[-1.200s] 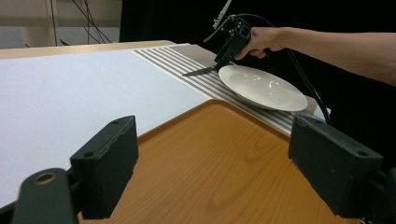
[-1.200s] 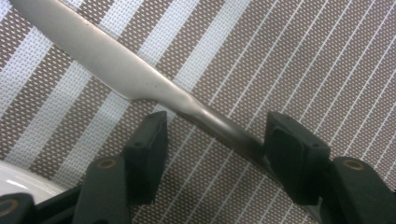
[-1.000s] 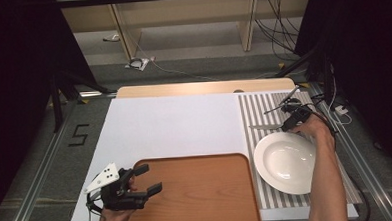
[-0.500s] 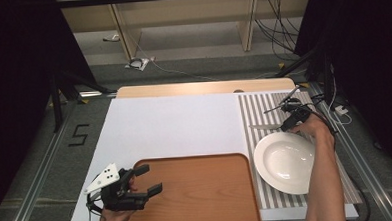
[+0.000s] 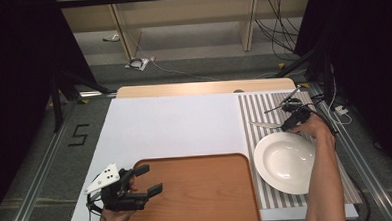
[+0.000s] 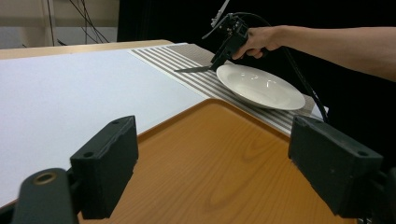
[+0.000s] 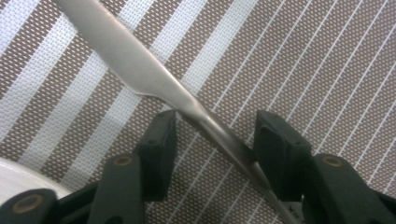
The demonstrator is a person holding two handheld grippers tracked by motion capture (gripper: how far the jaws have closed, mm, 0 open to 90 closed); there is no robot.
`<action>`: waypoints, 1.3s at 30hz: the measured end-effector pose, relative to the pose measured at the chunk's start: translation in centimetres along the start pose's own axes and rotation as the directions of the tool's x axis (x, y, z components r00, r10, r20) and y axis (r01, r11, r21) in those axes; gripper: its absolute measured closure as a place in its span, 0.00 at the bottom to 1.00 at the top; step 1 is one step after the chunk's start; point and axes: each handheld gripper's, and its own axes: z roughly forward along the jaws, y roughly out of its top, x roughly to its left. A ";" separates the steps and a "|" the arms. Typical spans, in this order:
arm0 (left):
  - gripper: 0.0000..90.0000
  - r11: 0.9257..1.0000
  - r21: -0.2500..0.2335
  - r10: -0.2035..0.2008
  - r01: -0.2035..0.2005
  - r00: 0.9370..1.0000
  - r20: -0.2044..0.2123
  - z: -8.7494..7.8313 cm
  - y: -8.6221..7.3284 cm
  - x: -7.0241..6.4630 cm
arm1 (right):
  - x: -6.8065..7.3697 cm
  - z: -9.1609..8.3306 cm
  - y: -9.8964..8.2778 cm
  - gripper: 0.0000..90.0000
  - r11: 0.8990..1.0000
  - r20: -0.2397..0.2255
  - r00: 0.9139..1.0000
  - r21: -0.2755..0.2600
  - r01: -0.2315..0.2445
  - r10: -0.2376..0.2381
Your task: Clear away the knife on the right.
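Observation:
A steel table knife lies on the striped placemat, just beyond the white plate. My right gripper points down at the knife's handle. Its jaws have just been closing and stand on either side of the handle, which runs slantwise between them with mat showing on both sides. From the left gripper view, the right gripper reaches the knife from beside the plate. My left gripper hangs open over the near left corner of the wooden tray, holding nothing.
A white sheet covers the table left of the placemat. The tray is bare. The plate's rim lies close to my right jaws. Cables trail off the table's far right, and shelving stands beyond the far edge.

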 end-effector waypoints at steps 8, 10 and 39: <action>0.18 1.000 0.001 0.000 0.000 1.000 -0.003 0.0 0.0 0.0 | 0.4 -0.2 0.1 0.66 0.999 -0.001 0.999 0.022 0.042 -0.042; 0.18 1.000 0.001 -0.001 0.001 1.000 -0.003 0.0 0.0 0.0 | 0.4 -0.3 0.0 0.68 0.998 -0.014 0.998 0.037 0.058 -0.057; 0.18 1.000 0.000 -0.004 0.004 1.000 -0.007 0.0 0.0 0.1 | 2.0 -0.3 0.9 0.89 0.969 0.002 0.978 0.135 0.208 -0.210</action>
